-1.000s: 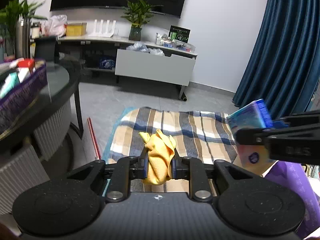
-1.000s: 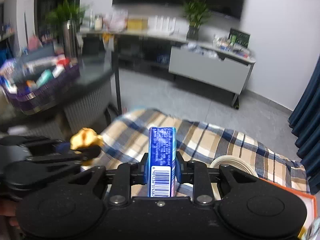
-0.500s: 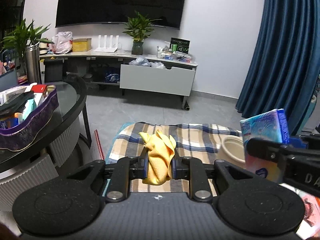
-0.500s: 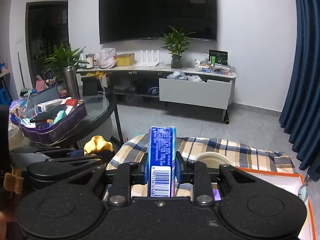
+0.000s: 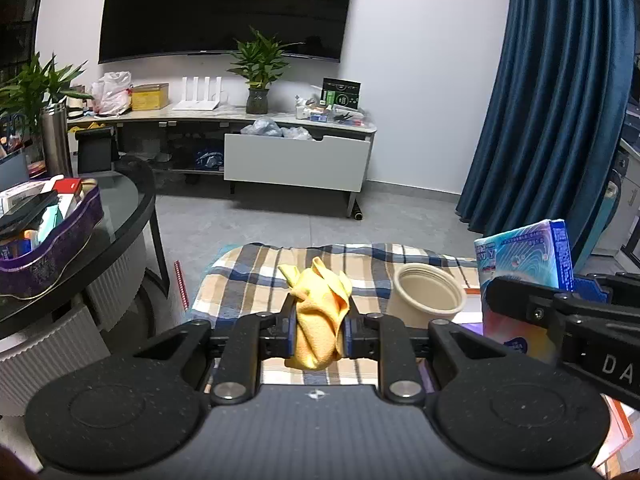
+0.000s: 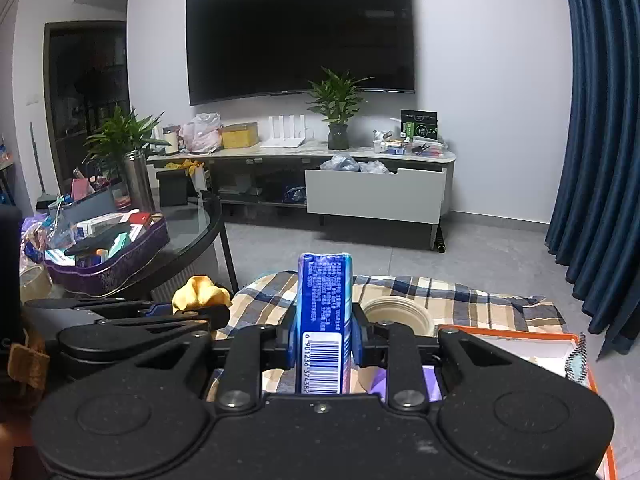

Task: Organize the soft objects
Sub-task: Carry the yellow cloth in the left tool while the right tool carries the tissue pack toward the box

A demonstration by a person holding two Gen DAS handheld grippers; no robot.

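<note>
Your left gripper [image 5: 319, 322] and right gripper [image 6: 323, 334]: matte speckled black bodies, round discs, silver screws, blue finger pads [image 5: 347, 330], white lettering.

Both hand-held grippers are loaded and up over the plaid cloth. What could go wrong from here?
1. The yellow cloth is only bunched between the left hand-held gripper; loose folds stick out and may slip or snag.
2. The tissue pack stands tall in the right hand-held gripper and could pivot or squeeze out.
3. The two grippers sit close side by side and might bump near the beige pot.
</note>
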